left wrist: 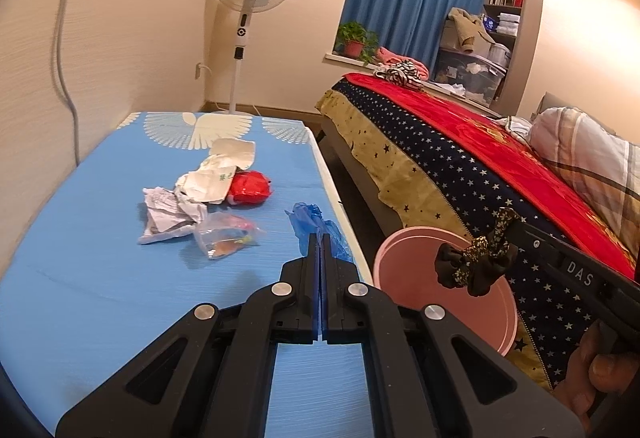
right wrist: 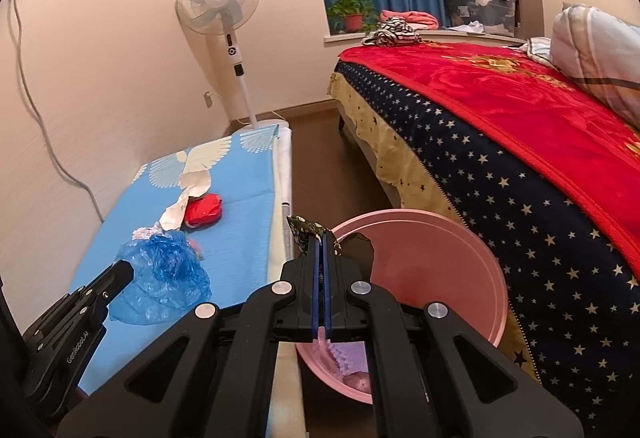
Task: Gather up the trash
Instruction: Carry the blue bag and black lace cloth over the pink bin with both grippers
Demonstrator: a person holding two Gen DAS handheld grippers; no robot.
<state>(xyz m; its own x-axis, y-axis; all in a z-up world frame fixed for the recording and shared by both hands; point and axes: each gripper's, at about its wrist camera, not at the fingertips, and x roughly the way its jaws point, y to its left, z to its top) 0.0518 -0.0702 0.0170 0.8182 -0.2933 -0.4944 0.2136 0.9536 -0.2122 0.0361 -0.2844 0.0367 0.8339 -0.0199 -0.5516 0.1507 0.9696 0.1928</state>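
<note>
Scrunchie (right wrist: 316, 229) in right claw (right wrist: 321, 238) over basin rim (right wrist: 400, 216)

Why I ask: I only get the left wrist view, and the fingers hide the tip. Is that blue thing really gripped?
Observer: Yes. In the right wrist view the left claw is shut on a crumpled blue plastic bag, which bulges out past its tip.
Operator: Anything already in the pink basin? My own claw covers its bottom.
Observer: Yes, something pale purple lies at the bottom; I cannot tell what it is.
</note>
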